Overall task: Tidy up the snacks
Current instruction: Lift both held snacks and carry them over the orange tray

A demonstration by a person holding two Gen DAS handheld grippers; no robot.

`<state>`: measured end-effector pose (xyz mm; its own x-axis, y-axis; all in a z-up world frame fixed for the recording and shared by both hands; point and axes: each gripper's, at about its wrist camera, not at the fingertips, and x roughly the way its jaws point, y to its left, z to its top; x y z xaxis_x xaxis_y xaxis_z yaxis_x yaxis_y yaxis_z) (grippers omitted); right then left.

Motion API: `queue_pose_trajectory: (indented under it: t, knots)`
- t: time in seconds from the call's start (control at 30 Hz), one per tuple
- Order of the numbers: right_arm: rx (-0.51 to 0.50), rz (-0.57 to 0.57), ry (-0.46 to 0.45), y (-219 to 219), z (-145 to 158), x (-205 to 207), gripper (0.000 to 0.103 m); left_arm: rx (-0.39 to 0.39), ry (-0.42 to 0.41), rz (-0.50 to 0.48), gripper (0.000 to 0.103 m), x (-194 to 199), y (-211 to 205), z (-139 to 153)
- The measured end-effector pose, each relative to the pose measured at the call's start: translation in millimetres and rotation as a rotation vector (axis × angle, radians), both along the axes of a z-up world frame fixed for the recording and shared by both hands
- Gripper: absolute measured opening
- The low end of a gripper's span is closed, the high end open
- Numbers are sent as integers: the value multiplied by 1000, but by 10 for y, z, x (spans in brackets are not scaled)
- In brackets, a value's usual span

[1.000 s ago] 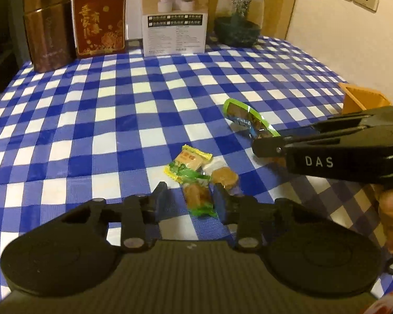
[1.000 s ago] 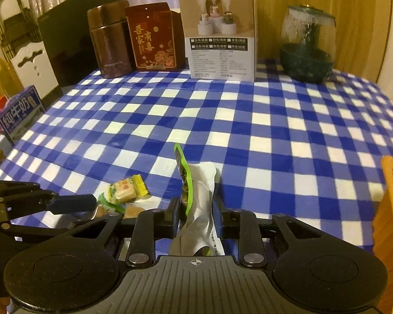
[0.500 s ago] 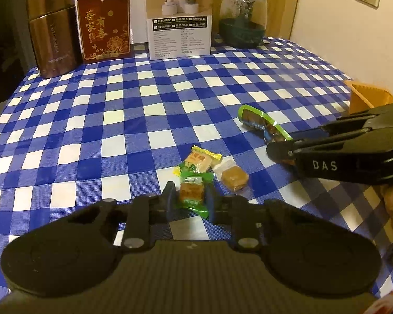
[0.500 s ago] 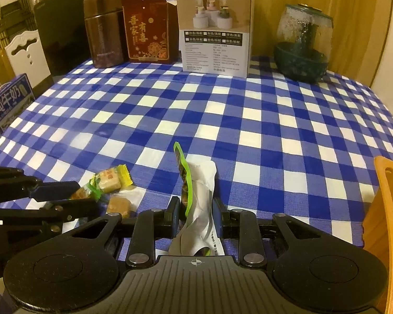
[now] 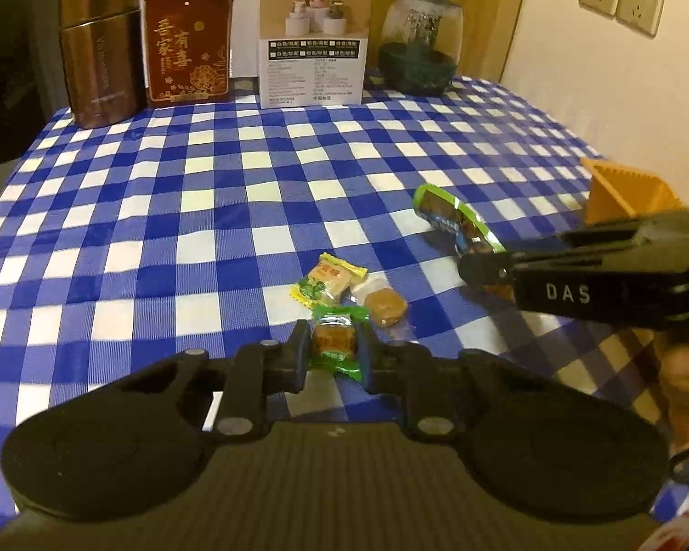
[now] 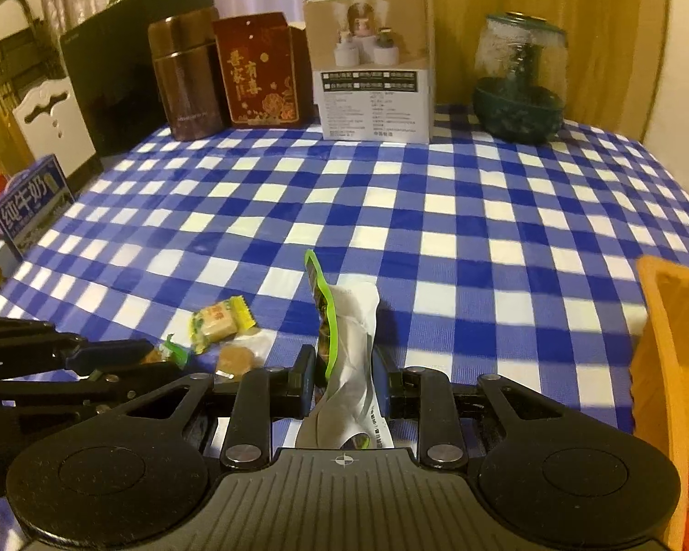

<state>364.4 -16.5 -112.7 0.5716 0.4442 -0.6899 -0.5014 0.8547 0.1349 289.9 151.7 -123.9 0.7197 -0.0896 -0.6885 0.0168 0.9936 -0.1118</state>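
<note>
Left wrist view shows the left hand-held gripper clamped on a green-wrapped candy low over the tabletop. Just beyond lie a yellow-wrapped candy and a clear-wrapped brown candy. To the right, the right hand-held gripper is clamped on a green-edged snack pouch, long axis pointing away. Farther right stands the orange bin, nearer the right hand; I judge both loads travel rightward.

The left gripper sits at the bottom middle of its view, its two fingers squeezed tight. The right gripper, bottom middle of its own view, is squeezed tight too, and a hand shows at the right edge.
</note>
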Motion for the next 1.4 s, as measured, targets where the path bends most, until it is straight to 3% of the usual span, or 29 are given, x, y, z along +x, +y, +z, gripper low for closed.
queue_pose_trajectory:
  t: [0.27, 0.5, 0.77, 1.17, 1.4]
  knots:
    - [32, -59, 53, -301, 61, -520, 27, -53, -13, 11, 19, -305, -179, 120]
    - [36, -93, 64, -537, 218, -969, 27, -133, 1, 79, 19, -725, -355, 157]
    - [69, -140, 69, -862, 511, -1509, 27, -194, -18, 123, 19, -1227, -550, 421]
    - [106, -165, 38, -1163, 874, -2102, 27, -199, -34, 128, 19, -1773, -804, 787]
    - [120, -198, 25, -1410, 975, -2250, 27, -197, -41, 106, 19, -1936, -974, 917]
